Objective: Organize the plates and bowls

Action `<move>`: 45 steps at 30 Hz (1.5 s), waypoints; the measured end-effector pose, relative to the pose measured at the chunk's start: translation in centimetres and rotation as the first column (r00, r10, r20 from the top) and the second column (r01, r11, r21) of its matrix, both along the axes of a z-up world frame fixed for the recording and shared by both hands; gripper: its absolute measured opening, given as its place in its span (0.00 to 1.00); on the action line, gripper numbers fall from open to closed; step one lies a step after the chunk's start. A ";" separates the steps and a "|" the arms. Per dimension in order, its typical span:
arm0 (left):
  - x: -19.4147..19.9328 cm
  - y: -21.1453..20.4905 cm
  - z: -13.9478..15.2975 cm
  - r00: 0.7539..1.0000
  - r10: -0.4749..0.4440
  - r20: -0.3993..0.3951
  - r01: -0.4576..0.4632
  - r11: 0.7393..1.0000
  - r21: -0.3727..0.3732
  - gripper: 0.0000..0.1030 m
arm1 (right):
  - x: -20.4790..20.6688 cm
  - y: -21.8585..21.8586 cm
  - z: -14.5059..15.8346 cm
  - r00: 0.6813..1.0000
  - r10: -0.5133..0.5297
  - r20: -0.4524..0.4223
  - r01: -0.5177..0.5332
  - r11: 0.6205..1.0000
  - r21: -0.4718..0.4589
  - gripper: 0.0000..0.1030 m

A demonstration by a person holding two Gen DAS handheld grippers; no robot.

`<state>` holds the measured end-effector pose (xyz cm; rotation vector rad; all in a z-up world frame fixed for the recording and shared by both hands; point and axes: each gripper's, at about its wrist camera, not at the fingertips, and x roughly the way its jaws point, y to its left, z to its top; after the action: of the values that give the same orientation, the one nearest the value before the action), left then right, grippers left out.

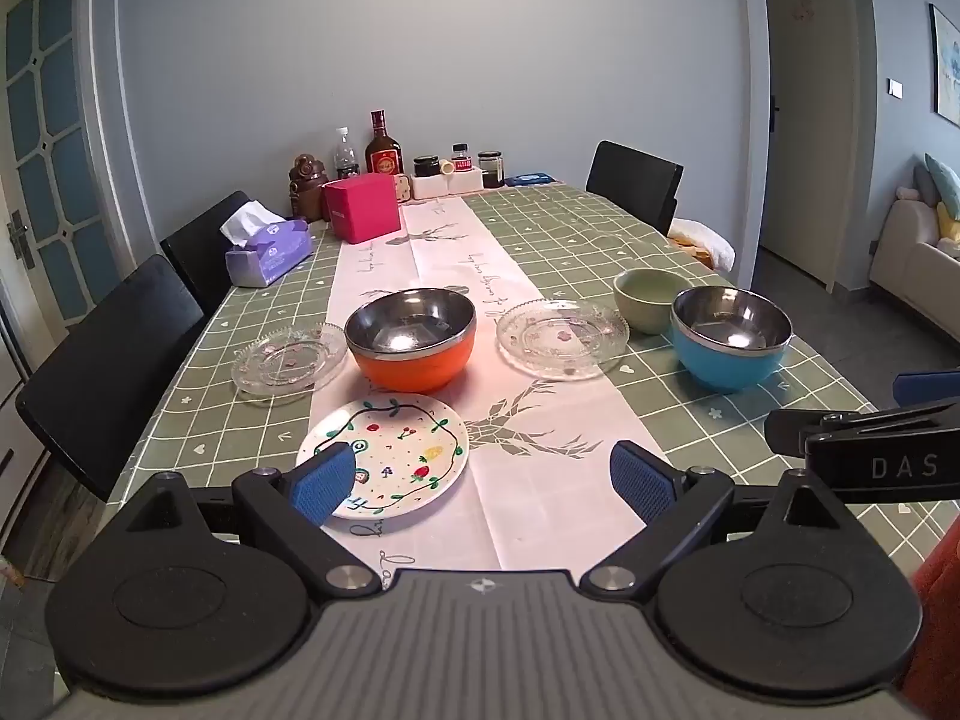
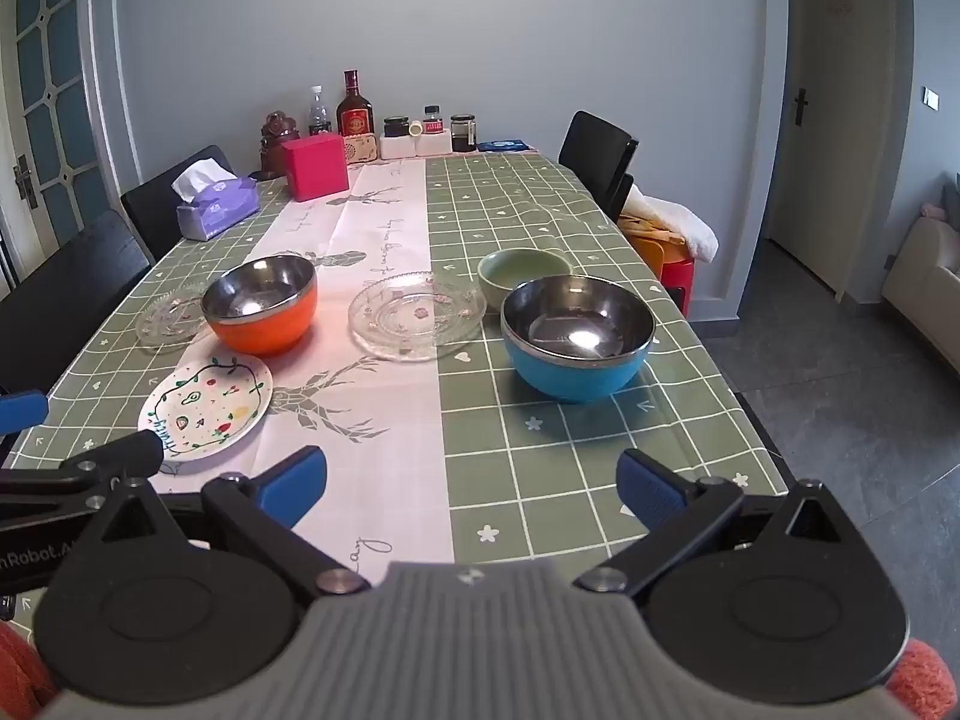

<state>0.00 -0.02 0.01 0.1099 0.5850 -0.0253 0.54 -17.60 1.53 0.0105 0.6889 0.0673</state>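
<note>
Plates and bowls sit spread over the near half of the table (image 1: pixel 570 240), none stacked yet, so you are at the start. In the left wrist view, your left gripper (image 1: pixel 483 483) hangs with its jaws wide apart and empty, its left fingertip over the near edge of the painted plate (image 1: pixel 393 456). Just beyond that plate stands the orange bowl (image 1: pixel 413 339), with a small glass plate (image 1: pixel 288 357) to its left and a larger glass plate (image 1: pixel 563 337) to its right. Further right, the green bowl (image 1: pixel 648 299) touches or nearly touches the blue bowl (image 1: pixel 731 336)

In the right wrist view, your right gripper (image 2: pixel 471 483) is likewise spread and holding nothing, above the cloth in front of the blue bowl (image 2: pixel 577 336). The green bowl (image 2: pixel 523 273) sits just behind it, beside the larger glass plate (image 2: pixel 417 315); the orange bowl (image 2: pixel 259 303) and painted plate (image 2: pixel 205 405) lie to the left

Judging from this, take the rim of the nearest piece squarely between the pads, lift it clear before you travel, and go gently with the glass, which looks slippery and thin at the edge
</note>
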 end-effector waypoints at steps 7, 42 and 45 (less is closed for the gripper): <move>0.1 -0.2 0.1 1.000 0.001 0.002 -0.001 1.000 0.006 1.00 | 0.1 0.2 -0.5 1.000 -0.010 -0.001 0.010 1.000 -0.001 0.98; -0.5 0.2 0.2 1.000 0.018 0.024 -0.019 1.000 0.021 1.00 | 0.6 0.4 -0.7 1.000 0.009 -0.021 -0.009 1.000 0.008 0.98; -0.4 0.1 0.2 1.000 0.018 0.022 -0.019 1.000 0.020 1.00 | 0.6 0.4 -0.8 1.000 0.004 -0.025 -0.003 1.000 0.024 0.98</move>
<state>-0.45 0.11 0.18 0.1241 0.5646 -0.0002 1.13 -17.23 0.74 0.0335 0.7132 0.0792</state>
